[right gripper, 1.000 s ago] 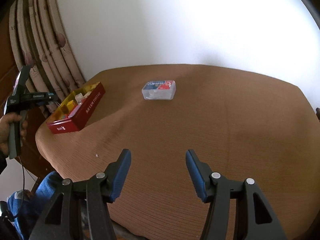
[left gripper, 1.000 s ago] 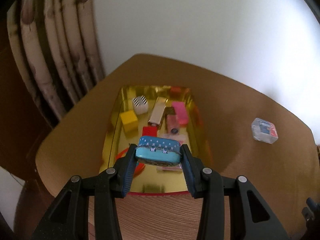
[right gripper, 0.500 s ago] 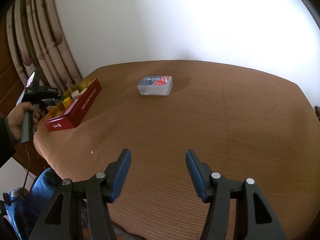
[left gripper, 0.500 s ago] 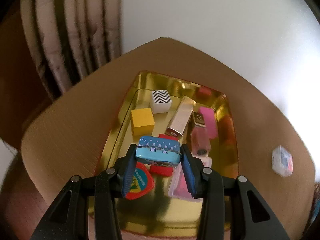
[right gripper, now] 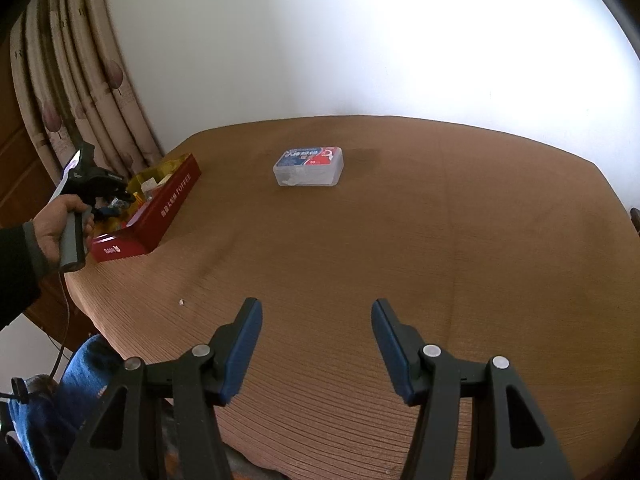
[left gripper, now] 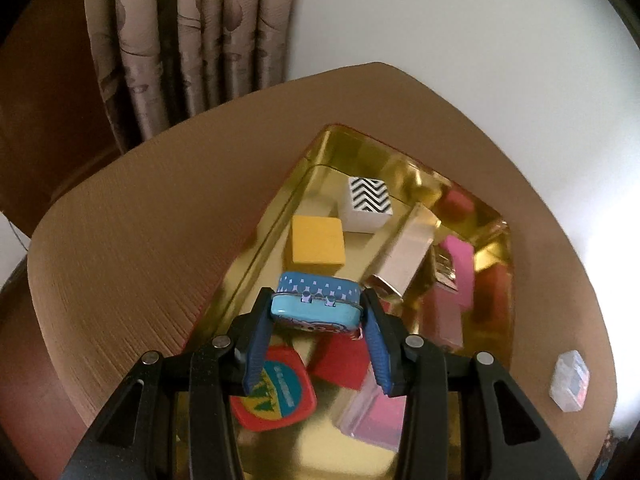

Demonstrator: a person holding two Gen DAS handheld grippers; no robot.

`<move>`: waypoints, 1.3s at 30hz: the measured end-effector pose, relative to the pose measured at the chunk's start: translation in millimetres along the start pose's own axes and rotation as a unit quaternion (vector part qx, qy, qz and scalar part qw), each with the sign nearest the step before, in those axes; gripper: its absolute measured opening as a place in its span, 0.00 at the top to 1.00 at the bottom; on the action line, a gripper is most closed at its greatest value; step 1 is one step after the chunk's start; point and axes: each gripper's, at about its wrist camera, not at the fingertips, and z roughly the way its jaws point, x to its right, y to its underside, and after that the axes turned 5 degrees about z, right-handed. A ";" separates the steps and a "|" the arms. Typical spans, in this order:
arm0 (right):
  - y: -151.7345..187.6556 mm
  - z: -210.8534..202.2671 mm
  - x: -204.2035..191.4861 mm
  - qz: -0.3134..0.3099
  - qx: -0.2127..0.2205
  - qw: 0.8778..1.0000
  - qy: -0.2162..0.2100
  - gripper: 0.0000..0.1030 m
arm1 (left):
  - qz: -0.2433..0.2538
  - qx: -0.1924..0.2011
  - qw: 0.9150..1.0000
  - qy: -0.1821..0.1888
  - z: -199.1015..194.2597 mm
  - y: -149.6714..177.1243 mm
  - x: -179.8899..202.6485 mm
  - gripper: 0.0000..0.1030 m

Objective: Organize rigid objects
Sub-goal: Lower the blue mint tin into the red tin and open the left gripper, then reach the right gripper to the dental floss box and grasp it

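My left gripper [left gripper: 316, 308] is shut on a small light-blue tin [left gripper: 316, 304], held just above the gold inside of the red box [left gripper: 360, 148]. Under it lie a yellow cube [left gripper: 318, 246], a black-and-white zigzag cube [left gripper: 366, 204], a silver bar [left gripper: 408, 256], pink pieces [left gripper: 460, 268], a red card [left gripper: 340, 360] and a red badge-shaped tin [left gripper: 276, 396]. In the right wrist view the red box [right gripper: 156, 212] stands at the table's left edge, with a hand holding the left gripper [right gripper: 110, 198] over it. My right gripper [right gripper: 316, 320] hovers open over bare tablecloth.
A clear plastic card case [right gripper: 310, 166] lies near the table's far middle, and shows at the right [left gripper: 570, 380] in the left wrist view. Curtains [right gripper: 72, 100] hang behind the box. A blue-clad knee [right gripper: 68, 392] is below the table's near left edge.
The left gripper carried the blue tin forward and down over the box and rolled, so the box looks larger and tilted. The right gripper stayed still.
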 end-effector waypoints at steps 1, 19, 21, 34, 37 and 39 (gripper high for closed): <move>0.1 0.6 -0.1 0.001 -0.001 1.000 0.000 0.43 | 0.003 0.000 1.000 -0.001 0.7 -1.5 0.8 0.62; 3.6 6.5 2.2 0.001 -0.014 1.000 0.015 0.43 | -0.011 0.041 0.999 0.030 -43.6 28.6 -31.1 0.43; 4.4 5.5 4.3 0.003 -0.012 1.000 0.017 0.43 | -0.022 0.073 0.994 0.081 -84.3 44.0 -33.7 0.29; -47.6 52.0 -29.5 -0.056 0.010 0.997 0.044 0.43 | 0.180 0.147 0.967 0.103 -145.8 163.7 28.0 0.03; -75.6 71.6 -45.6 -0.080 0.011 0.996 0.035 0.37 | 0.180 0.150 0.963 0.131 -151.2 161.4 31.4 0.03; -96.1 90.8 -57.9 -0.106 0.011 0.993 0.040 0.36 | 0.184 0.163 0.960 0.137 -154.7 161.2 31.6 0.02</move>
